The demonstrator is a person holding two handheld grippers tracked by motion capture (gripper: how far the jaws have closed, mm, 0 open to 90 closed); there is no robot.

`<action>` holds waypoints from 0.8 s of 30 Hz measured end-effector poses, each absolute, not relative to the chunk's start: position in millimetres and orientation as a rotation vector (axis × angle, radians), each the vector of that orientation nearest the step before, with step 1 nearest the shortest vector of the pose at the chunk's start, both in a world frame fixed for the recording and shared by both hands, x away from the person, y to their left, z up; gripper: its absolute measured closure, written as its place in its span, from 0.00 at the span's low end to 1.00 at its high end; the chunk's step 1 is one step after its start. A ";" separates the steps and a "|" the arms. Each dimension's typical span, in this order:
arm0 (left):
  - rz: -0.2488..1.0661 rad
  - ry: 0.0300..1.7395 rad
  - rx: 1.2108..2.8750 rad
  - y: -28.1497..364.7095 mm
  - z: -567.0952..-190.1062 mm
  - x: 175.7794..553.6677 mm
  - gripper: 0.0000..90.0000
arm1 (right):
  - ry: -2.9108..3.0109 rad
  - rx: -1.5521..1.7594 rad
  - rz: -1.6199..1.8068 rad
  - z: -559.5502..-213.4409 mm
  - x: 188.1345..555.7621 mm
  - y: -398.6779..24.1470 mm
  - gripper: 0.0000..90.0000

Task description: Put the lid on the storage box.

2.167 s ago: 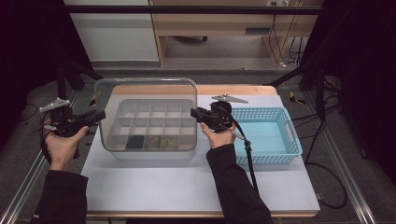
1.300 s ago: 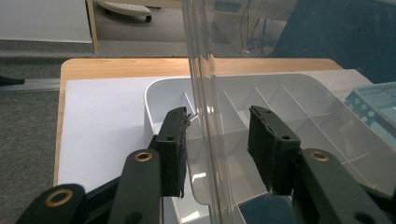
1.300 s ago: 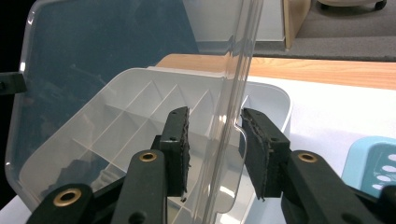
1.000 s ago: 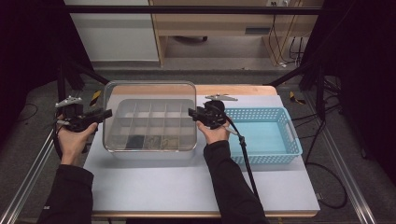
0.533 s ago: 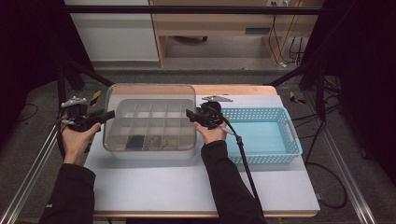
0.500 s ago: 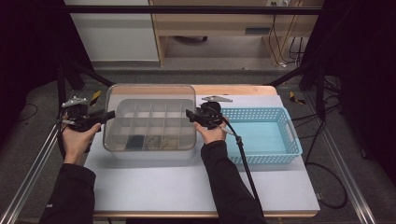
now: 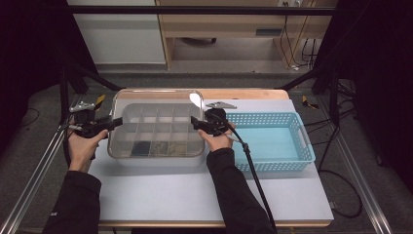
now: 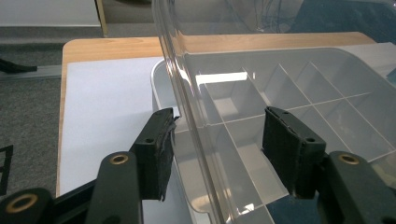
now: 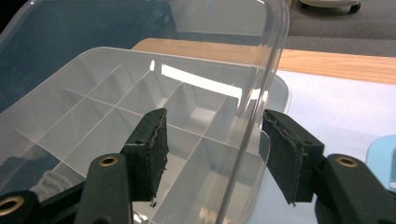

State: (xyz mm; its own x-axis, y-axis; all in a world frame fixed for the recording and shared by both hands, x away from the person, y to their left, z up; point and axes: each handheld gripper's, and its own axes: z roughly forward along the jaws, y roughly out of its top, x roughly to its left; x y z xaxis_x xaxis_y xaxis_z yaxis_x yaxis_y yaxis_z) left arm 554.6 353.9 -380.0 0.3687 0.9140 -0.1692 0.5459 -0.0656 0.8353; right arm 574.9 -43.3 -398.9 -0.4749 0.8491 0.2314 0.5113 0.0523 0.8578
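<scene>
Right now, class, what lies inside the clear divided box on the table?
The clear divided box has a grid of compartments. Most look bare; three along the near row hold dark and speckled contents, too small to identify. Its raised lid partly veils the far row.

Both forearms reach forward, one on each side of the clear compartment box [image 7: 156, 130]. The left claw [image 7: 116, 123] points inward at the box's left end, the right claw [image 7: 194, 122] at its right end. Each claw's jaws have just been opening and stand apart astride the raised lid's edge, pads not pressing.
</scene>
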 end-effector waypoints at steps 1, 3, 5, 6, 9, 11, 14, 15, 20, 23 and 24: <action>0.516 1.297 1.738 353.6 -380.7 555.0 0.47 | 2.001 1.373 1.388 -399.6 575.1 -42.9 0.46; 0.516 1.302 1.742 352.7 -382.2 555.9 0.45 | 1.999 1.377 1.387 -400.7 575.6 -42.0 0.45; 0.516 1.303 1.748 352.0 -383.4 557.1 0.44 | 2.001 1.382 1.383 -401.7 576.2 -41.3 0.45; 0.516 1.304 1.750 351.8 -383.6 557.4 0.44 | 2.001 1.383 1.379 -402.6 576.8 -41.3 0.45; 0.514 1.306 1.756 350.8 -385.3 559.1 0.42 | 2.003 1.388 1.378 -403.8 577.9 -41.4 0.44; 0.513 1.306 1.757 350.3 -385.9 559.8 0.41 | 2.003 1.398 1.379 -404.5 578.2 -40.9 0.44; 0.510 1.312 1.768 349.1 -387.7 562.0 0.40 | 2.002 1.403 1.372 -405.8 578.9 -40.1 0.43; 0.511 1.312 1.774 348.8 -388.3 562.6 0.39 | 2.004 1.400 1.368 -406.5 579.3 -40.0 0.43; 0.505 1.321 1.791 347.2 -391.0 565.3 0.37 | 2.009 1.401 1.348 -410.1 581.1 -38.3 0.41; 0.503 1.327 1.794 346.4 -392.7 566.8 0.36 | 2.008 1.417 1.344 -412.5 582.3 -37.0 0.40; 0.500 1.328 1.798 346.3 -393.1 567.2 0.36 | 2.009 1.423 1.340 -413.1 582.5 -36.6 0.40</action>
State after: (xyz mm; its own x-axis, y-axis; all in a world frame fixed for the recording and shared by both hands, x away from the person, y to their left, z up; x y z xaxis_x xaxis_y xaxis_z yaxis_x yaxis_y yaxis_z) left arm 567.2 346.3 -393.1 0.3632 0.9192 -0.1522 0.5911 -0.1011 0.8002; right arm 582.5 -36.6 -413.1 -0.4426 0.8658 0.2335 0.5483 0.0552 0.8345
